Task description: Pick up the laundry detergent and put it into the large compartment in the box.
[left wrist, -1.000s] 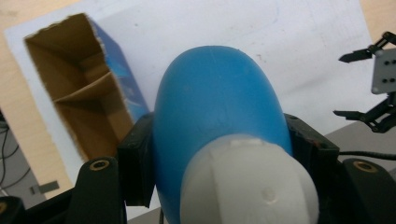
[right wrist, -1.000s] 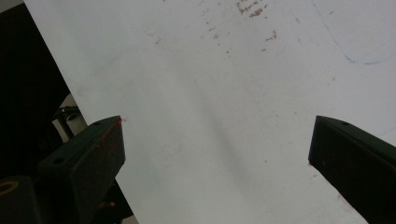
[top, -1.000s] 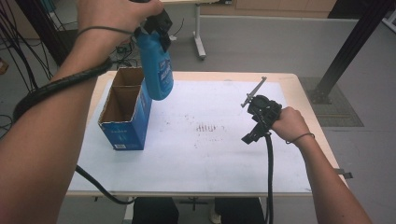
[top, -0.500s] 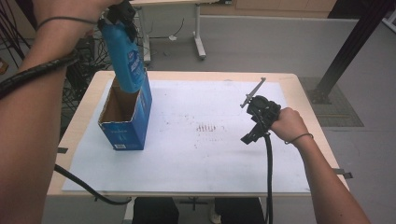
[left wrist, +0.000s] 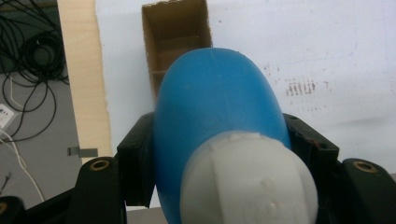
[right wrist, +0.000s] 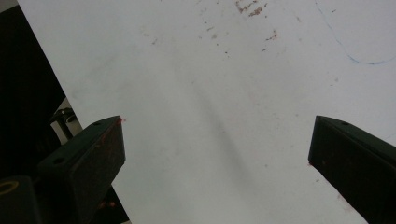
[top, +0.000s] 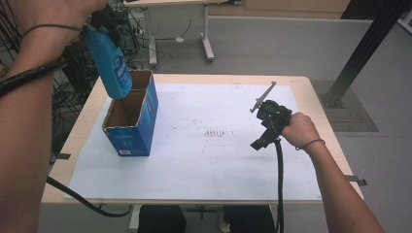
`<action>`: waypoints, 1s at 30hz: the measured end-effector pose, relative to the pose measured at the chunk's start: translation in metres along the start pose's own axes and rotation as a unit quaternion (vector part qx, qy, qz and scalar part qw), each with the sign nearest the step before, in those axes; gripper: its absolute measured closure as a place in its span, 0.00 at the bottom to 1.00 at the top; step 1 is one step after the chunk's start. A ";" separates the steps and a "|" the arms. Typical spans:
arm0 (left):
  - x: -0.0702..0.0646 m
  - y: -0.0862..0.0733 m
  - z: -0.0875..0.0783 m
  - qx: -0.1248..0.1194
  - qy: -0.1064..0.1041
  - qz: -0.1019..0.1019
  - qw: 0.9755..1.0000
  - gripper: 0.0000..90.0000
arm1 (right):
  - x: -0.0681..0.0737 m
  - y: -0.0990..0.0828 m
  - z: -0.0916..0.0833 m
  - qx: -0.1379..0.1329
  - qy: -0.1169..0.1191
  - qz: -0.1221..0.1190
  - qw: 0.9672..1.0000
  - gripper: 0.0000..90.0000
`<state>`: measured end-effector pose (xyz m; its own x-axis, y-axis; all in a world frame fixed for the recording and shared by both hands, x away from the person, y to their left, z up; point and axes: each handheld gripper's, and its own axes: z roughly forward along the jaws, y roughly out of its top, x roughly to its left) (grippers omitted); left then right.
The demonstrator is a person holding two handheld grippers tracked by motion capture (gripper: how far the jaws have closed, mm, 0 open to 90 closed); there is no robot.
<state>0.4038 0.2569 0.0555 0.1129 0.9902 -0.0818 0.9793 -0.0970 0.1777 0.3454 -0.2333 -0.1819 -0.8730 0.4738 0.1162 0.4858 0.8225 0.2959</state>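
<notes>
My left gripper [top: 104, 19] is high at the far left, shut on a blue bottle [top: 111, 63] just below its white cap [left wrist: 247, 177]. The bottle [left wrist: 210, 93] hangs bottom down, tilted, over the far end of an open blue cardboard box [top: 131, 121]. The box [left wrist: 175, 42] has a divider inside and looks empty where it shows. In the left gripper view the two black jaws press on the bottle's sides around my left gripper's [left wrist: 222, 135] middle. On the right, my right gripper [top: 261, 121] rests low over the white paper, open [right wrist: 215, 135], with nothing between its jaws.
A white paper sheet [top: 204, 160] covers most of the wooden table [top: 311, 92]; brown stains [top: 216, 132] mark its middle. Cables [left wrist: 28, 93] lie on the floor left of the table. A black post [top: 364, 48] stands off the far right corner.
My left gripper has carried the blue bottle to the left, from beside the box's right wall to above its far end. The right gripper has stayed where it was.
</notes>
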 end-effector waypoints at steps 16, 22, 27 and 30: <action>0.016 0.001 0.032 0.015 -0.007 -0.006 1.000 0.41 | 0.000 0.001 0.003 0.002 0.001 0.001 1.000 0.04; 0.017 0.003 0.048 0.025 -0.001 -0.008 1.000 0.41 | -0.001 0.002 0.005 0.004 0.002 0.003 1.000 0.04; 0.016 0.002 0.059 0.030 0.001 -0.007 1.000 0.41 | -0.001 0.003 0.007 0.004 0.003 0.001 1.000 0.04; 0.016 0.004 0.068 0.040 0.001 -0.005 0.999 0.41 | 0.000 0.004 0.008 0.004 0.003 0.001 1.000 0.04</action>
<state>0.4212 0.2652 -0.0120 0.1027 0.9914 -0.0812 0.9907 -0.0946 0.0978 0.3481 -0.2277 -0.1882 -0.8723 0.4733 0.1230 0.4877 0.8239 0.2885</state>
